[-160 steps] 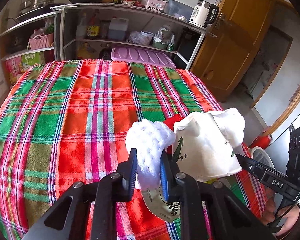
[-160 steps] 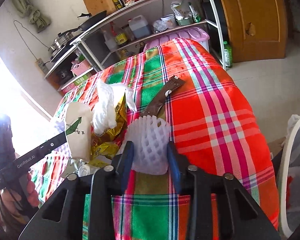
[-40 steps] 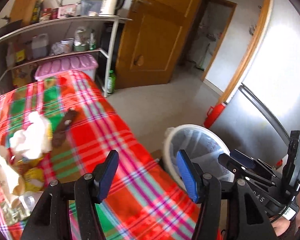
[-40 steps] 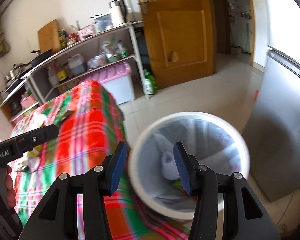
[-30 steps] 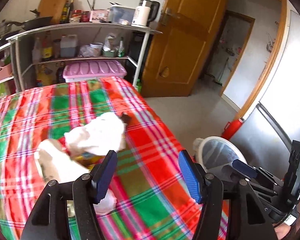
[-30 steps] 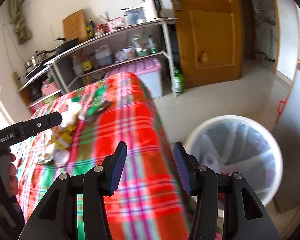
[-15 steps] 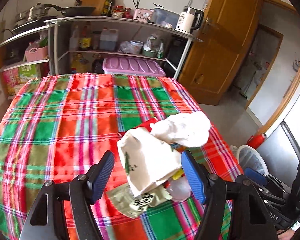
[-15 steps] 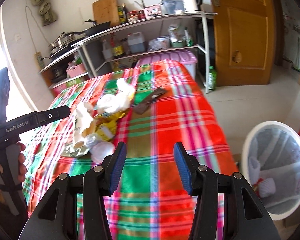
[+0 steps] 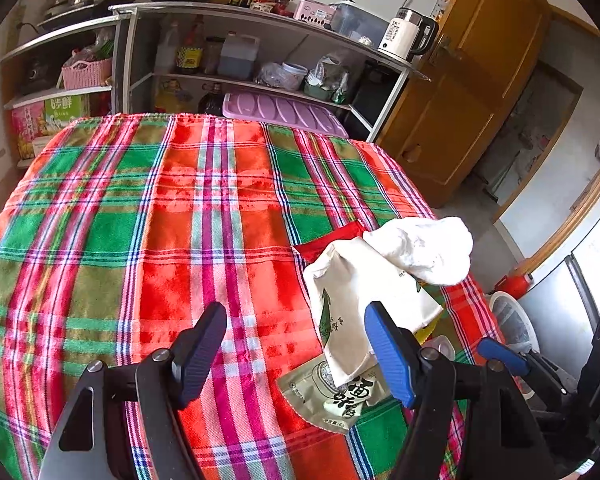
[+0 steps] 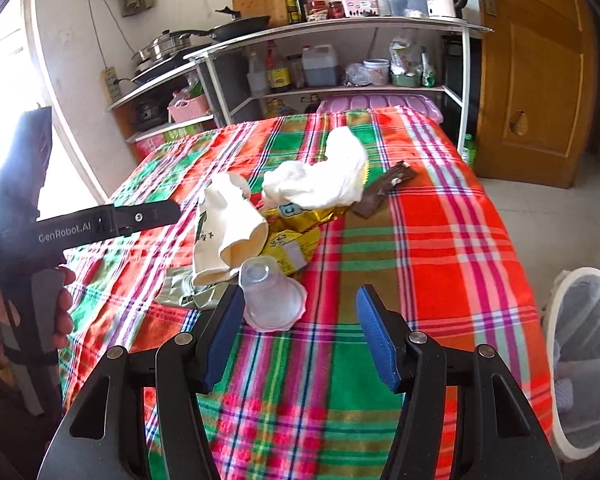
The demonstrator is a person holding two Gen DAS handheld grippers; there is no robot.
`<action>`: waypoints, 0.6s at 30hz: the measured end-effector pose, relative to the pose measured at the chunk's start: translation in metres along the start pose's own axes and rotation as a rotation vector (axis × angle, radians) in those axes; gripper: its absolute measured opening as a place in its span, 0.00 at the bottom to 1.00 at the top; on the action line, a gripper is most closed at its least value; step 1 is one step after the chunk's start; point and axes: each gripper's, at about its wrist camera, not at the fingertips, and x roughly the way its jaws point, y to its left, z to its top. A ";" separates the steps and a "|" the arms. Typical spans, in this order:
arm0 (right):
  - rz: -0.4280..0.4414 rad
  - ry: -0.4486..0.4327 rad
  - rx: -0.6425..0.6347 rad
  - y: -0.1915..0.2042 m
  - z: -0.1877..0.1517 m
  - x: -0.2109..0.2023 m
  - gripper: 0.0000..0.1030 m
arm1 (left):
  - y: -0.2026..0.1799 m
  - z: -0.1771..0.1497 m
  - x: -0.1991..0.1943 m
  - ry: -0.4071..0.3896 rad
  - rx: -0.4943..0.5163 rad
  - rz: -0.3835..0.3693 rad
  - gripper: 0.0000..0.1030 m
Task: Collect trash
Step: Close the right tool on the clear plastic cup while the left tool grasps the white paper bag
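Note:
A pile of trash lies on the plaid tablecloth (image 9: 148,216): a crushed white paper cup (image 9: 352,300) (image 10: 224,224), crumpled white tissue (image 9: 424,248) (image 10: 320,180), a green sachet (image 9: 332,396), yellow-gold wrappers (image 10: 296,228), a clear plastic cup (image 10: 272,296) and a brown wrapper (image 10: 380,192). My left gripper (image 9: 296,352) is open and empty, just short of the paper cup. My right gripper (image 10: 300,328) is open and empty, with the clear cup just ahead of its left finger. The white bin (image 10: 588,360) stands on the floor at the right.
A metal shelf rack (image 10: 340,28) with bottles, pans and a kettle stands behind the table, with a purple-lidded box (image 9: 280,112) below it. A wooden door (image 10: 536,72) is at the right. The left gripper's body (image 10: 80,228) reaches in at the left of the right wrist view.
Both grippers held white foam nets, then swung to the bin and opened. Both have since swung back over the table, open and empty, and moved closer to the trash pile.

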 end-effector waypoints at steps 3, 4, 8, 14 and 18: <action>0.009 0.015 -0.007 0.004 0.001 0.007 0.57 | 0.001 0.001 0.008 0.021 0.000 0.004 0.69; 0.010 0.022 -0.009 0.005 0.001 0.009 0.58 | 0.000 0.001 0.009 0.017 0.007 -0.001 0.69; 0.008 0.038 -0.018 0.008 0.003 0.018 0.57 | -0.002 0.004 0.015 0.026 0.023 -0.016 0.69; 0.017 0.054 -0.018 0.009 0.007 0.028 0.57 | 0.002 0.004 0.025 0.046 0.013 -0.003 0.69; 0.008 0.061 -0.021 0.009 0.009 0.035 0.43 | 0.001 0.006 0.028 0.046 0.021 -0.015 0.69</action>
